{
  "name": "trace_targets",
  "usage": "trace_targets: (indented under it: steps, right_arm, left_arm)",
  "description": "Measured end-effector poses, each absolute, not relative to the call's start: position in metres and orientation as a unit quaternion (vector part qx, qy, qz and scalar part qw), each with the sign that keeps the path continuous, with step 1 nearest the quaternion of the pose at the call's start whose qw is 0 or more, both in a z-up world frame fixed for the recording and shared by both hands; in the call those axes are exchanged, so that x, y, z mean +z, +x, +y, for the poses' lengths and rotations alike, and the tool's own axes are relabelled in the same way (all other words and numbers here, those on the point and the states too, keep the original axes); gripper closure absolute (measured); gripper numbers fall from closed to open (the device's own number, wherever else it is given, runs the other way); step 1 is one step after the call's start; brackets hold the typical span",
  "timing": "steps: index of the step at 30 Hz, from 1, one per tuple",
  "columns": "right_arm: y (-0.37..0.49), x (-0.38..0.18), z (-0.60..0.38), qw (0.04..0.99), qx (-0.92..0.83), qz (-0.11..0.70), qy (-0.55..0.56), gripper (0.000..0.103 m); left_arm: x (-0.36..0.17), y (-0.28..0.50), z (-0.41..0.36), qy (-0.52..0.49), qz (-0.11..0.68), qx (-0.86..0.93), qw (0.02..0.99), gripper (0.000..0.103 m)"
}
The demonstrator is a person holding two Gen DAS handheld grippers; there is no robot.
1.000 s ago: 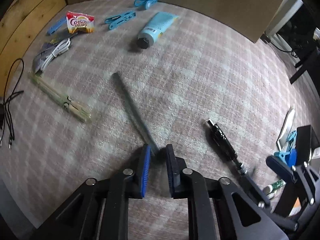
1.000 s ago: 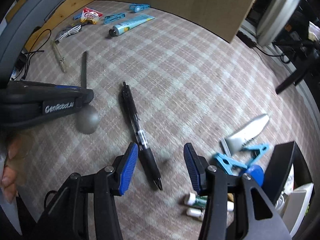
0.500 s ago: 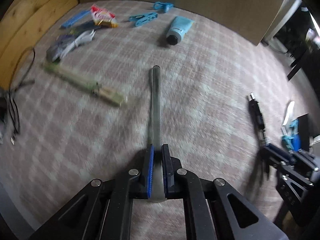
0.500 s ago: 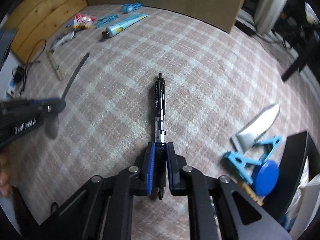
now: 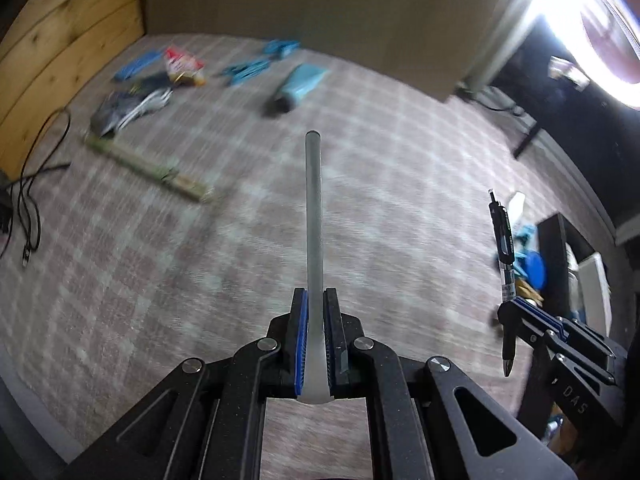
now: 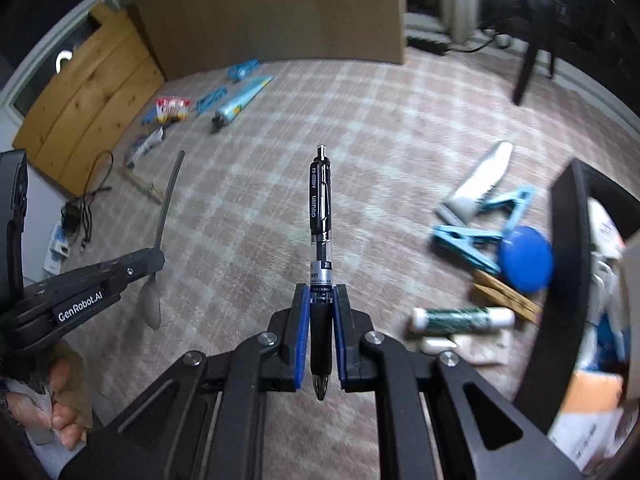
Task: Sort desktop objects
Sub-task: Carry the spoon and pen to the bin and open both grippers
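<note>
One spoon clamped; one pen clamped; two clothespins.

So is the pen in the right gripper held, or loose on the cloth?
Held. The right gripper has its fingers clamped on the black pen, which hangs clear of the cloth.

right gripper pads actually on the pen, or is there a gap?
Touching. The right wrist view shows both blue pads of the right gripper pressed against the black pen at its grip section, no gap either side.
</note>
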State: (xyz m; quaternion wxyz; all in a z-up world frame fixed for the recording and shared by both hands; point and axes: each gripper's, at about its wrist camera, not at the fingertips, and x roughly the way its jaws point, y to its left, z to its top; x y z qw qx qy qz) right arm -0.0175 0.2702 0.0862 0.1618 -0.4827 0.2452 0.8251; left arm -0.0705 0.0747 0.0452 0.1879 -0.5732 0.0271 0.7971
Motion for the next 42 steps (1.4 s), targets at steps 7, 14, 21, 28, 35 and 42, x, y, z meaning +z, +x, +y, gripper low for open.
trace_targets:
  steps: [7, 14, 21, 28, 35, 42]
  right_arm:
    - [0.033, 0.108, 0.290, 0.217, 0.827, 0.266, -0.444, 0.092]
    - [0.096, 0.123, 0.314, 0.281, 0.818, 0.282, -0.414, 0.092]
    - [0.181, 0.132, 0.348, 0.351, 0.796, 0.302, -0.391, 0.092]
    - [0.245, 0.134, 0.376, 0.398, 0.775, 0.316, -0.376, 0.092]
    - [0.276, 0.135, 0.390, 0.414, 0.767, 0.321, -0.371, 0.091]
    - [0.287, 0.140, 0.400, 0.421, 0.764, 0.333, -0.356, 0.054]
  left_arm:
    - [0.088, -0.053, 0.097, -0.551, 0.061, 0.794, 0.251, 0.096]
    - [0.112, -0.003, 0.164, -0.539, 0.081, 0.768, 0.336, 0.096]
    - [0.128, 0.057, 0.235, -0.518, 0.118, 0.743, 0.408, 0.096]
    - [0.137, 0.102, 0.290, -0.507, 0.141, 0.719, 0.454, 0.096]
    - [0.136, 0.129, 0.322, -0.500, 0.165, 0.708, 0.471, 0.096]
    - [0.136, 0.133, 0.332, -0.498, 0.166, 0.702, 0.482, 0.054]
